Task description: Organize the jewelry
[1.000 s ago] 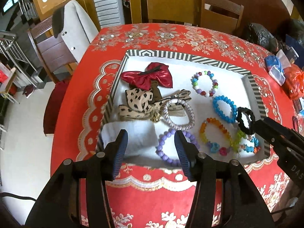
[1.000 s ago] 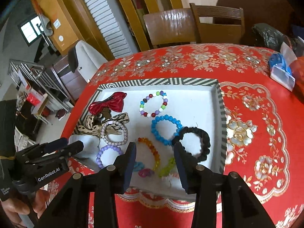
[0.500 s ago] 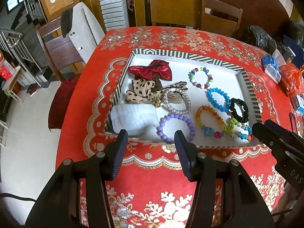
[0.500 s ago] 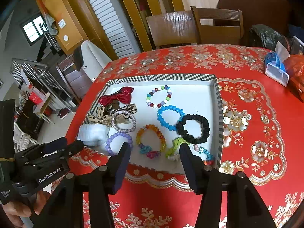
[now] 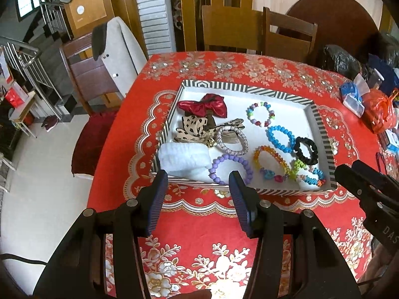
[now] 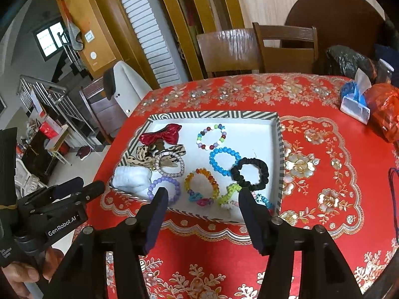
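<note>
Compared with a second earlier, both grippers were seen pulled back from the striped tray (image 5: 321, 129); more red tablecloth (image 5: 199, 224) was exposed between the fingertips and the tray's near rim. The left gripper (image 5: 197, 184) was held half open with nothing between its jaws, unchanged. The right gripper (image 6: 202, 201) jaws were opening, wider than before, nothing gripped.

All jewelry was left inside the tray: purple bead bracelet (image 5: 230, 169) at the near rim, orange bead bracelet (image 5: 270, 158) beside it, blue bead bracelet (image 5: 280, 138) and black scrunchie (image 5: 306, 150) toward the right wall, multicolour bead bracelet (image 5: 260, 114) toward the far rim, red bow (image 5: 203, 106) at the far-left corner, white cloth (image 5: 183, 158) at the near-left corner.

Only in the right wrist view was a hand (image 6: 22, 274) shown on the left gripper's handle. Only in the left wrist view was the red chair cushion (image 5: 89, 142) shown, left of the tray.
</note>
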A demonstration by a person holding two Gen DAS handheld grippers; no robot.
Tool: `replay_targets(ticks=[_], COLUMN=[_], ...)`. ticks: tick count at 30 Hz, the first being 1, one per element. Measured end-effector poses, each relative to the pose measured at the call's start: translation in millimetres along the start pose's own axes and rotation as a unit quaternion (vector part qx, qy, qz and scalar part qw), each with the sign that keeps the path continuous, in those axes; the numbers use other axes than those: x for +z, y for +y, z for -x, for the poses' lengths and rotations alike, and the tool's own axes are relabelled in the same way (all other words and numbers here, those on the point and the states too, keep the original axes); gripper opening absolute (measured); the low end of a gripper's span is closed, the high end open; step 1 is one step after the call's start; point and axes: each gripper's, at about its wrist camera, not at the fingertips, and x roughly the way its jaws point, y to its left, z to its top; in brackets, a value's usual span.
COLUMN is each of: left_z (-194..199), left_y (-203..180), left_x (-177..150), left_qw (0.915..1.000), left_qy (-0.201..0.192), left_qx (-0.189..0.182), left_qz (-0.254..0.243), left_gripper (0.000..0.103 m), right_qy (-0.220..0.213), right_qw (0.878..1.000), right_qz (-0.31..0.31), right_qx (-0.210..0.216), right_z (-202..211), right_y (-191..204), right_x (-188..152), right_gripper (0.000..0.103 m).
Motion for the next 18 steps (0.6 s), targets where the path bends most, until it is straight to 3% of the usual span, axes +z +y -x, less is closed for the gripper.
replay_targets(ticks=[18], left_z=[13.6], left_y=[0.2], left_x=[-0.2], left_qw=[0.9997], left_qy=[-0.016], left_qx=[0.018], left_qz=[0.006], left_gripper=[0.051], right_qy=[0.008], right_qw=[1.000], right_qz=[0.002], right_qx=[-0.003], right_z=[1.1], right_y=[-2.6], right_x=[-2.5], right_gripper=[0.060])
